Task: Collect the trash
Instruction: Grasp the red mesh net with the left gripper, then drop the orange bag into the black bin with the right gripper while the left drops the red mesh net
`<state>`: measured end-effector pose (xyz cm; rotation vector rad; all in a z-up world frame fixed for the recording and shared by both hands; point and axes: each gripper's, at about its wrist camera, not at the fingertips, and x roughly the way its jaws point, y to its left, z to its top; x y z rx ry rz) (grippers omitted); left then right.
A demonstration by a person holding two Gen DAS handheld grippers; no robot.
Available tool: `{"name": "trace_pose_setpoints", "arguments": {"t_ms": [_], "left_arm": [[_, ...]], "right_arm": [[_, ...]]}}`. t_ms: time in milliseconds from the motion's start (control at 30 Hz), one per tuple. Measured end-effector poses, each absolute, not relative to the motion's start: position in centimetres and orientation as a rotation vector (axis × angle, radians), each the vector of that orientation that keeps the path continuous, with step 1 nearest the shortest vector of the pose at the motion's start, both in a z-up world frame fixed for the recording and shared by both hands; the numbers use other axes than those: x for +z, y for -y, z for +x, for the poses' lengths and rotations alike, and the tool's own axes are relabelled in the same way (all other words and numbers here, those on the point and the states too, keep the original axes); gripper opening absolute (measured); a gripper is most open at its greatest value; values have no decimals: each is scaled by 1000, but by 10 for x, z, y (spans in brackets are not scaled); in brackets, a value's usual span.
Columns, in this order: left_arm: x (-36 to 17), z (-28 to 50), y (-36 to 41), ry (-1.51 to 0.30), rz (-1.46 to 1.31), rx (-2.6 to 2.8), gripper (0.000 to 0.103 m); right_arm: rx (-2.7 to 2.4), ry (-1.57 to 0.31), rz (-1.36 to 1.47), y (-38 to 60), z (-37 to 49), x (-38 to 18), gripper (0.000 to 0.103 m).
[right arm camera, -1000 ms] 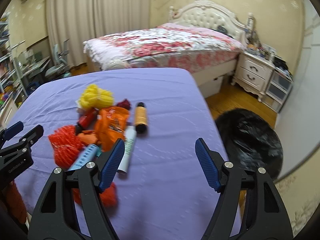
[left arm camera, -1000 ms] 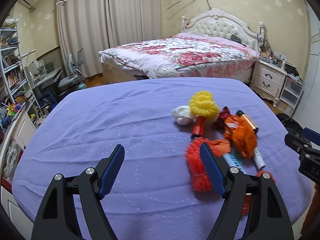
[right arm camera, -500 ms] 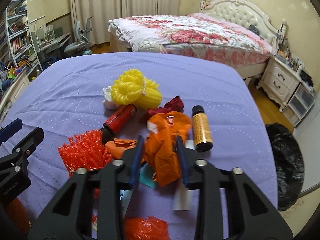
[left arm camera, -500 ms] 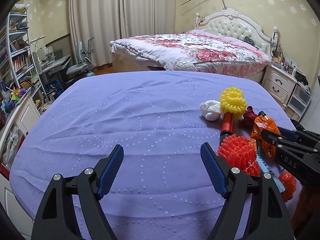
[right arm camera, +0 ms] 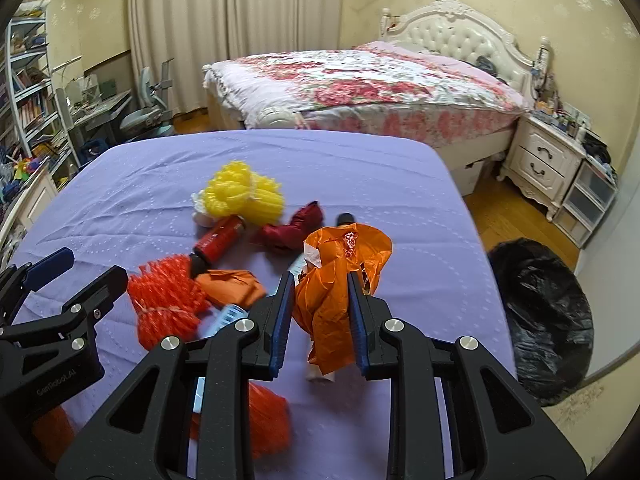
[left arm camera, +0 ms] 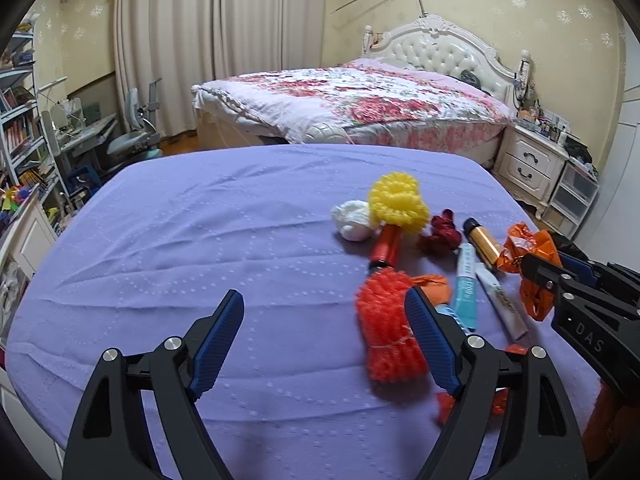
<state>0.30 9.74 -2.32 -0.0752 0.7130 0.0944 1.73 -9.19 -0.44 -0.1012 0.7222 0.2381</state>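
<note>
1. The purple-covered table (right arm camera: 400, 184) lies bare beyond and left of the trash pile; its right edge drops to the floor, where a black trash bag (right arm camera: 548, 312) sits.
2. The right gripper (right arm camera: 318, 312) is nearly closed, pads pinching the crumpled orange plastic bag (right arm camera: 340, 272) at the pile's right end.
3. The left gripper (left arm camera: 324, 334) is opening with nothing between its fingers, one finger just beside the red mesh bundle (left arm camera: 384, 320) in the pile.

Two red mesh bundles (left arm camera: 388, 332), one yellow mesh bundle (left arm camera: 398, 202), two tubes (left arm camera: 466, 292).
</note>
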Motion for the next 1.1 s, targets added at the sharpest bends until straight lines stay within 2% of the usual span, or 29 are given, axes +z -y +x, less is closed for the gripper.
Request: {"name": "trace_pose_setpoints", "arguments": {"t_ms": [333, 500, 533, 600, 767, 1100], "left_arm": [[-45, 17, -74, -768, -86, 58, 81], [-50, 20, -76, -776, -138, -32, 55], [-50, 20, -77, -773, -148, -56, 47], [-50, 18, -75, -767, -154, -79, 40], [-43, 10, -73, -743, -133, -77, 36], [11, -8, -66, -607, -128, -110, 35]], "right_arm": [[163, -730, -34, 140, 10, -16, 26], [160, -742, -13, 149, 10, -24, 26], [160, -744, -11, 150, 11, -25, 26], [160, -747, -8, 151, 10, -28, 26], [158, -747, -9, 151, 10, -30, 26], [116, -677, -15, 167, 5, -13, 26]]}}
